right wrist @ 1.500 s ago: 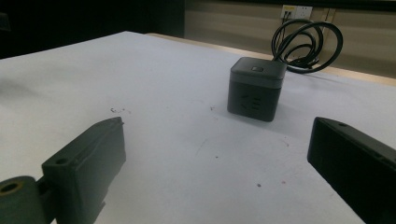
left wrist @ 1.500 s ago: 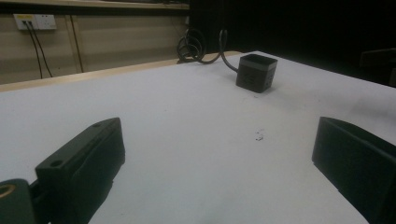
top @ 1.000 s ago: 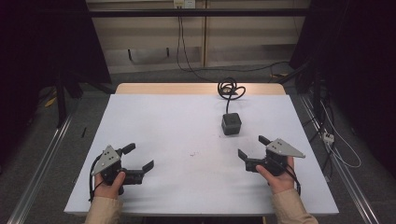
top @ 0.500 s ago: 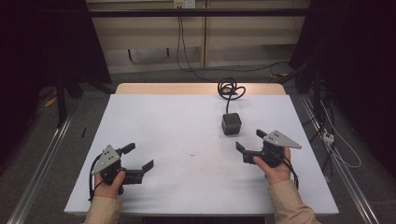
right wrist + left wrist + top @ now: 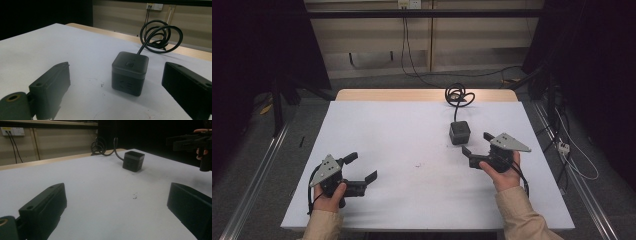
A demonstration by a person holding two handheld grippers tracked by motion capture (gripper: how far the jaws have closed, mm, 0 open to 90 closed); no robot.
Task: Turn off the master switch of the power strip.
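Two hand-held grippers appear in the high view over the white rectangular table [image 5: 402, 130]: the left gripper [image 5: 361, 170] at 8 o'clock and the right gripper [image 5: 475, 144] at 4 o'clock, both spread wide and empty, the right one just beside the dark grey plastic cube socket [image 5: 459, 132], whose coiled black cable [image 5: 458, 94] lies at 12 o'clock. Seen from the left gripper view, the socket [image 5: 133, 161] stands well apart at 1 o'clock. Seen from the right gripper view, it [image 5: 130, 73] sits near, between the wide jaws, untouched.
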